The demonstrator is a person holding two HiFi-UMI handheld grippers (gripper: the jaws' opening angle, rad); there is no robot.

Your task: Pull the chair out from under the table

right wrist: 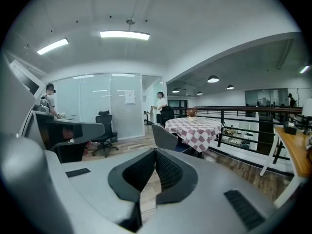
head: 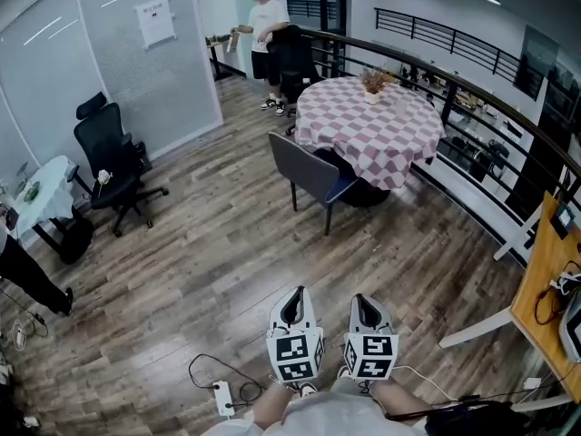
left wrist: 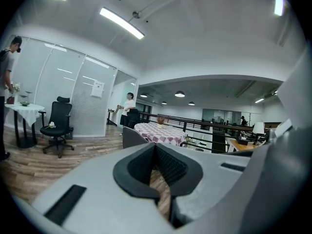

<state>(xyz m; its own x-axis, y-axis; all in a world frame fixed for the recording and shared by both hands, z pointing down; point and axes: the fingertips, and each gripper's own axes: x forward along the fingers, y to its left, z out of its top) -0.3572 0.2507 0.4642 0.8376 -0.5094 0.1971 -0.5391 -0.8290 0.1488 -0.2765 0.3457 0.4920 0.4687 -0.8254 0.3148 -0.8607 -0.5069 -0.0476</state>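
Observation:
A grey chair with a blue seat stands tucked against the near side of the round table, which wears a pink-and-white checked cloth. Both grippers hover low over the wooden floor, well short of the chair. My left gripper is shut and holds nothing; my right gripper beside it is shut and holds nothing too. In the left gripper view the chair and table lie far ahead beyond the closed jaws. The right gripper view shows the chair and table past its closed jaws.
A black office chair and a small white table stand at the left. A person stands behind the round table by another black chair. A railing runs along the right. A power strip lies near my feet; a wooden desk stands at right.

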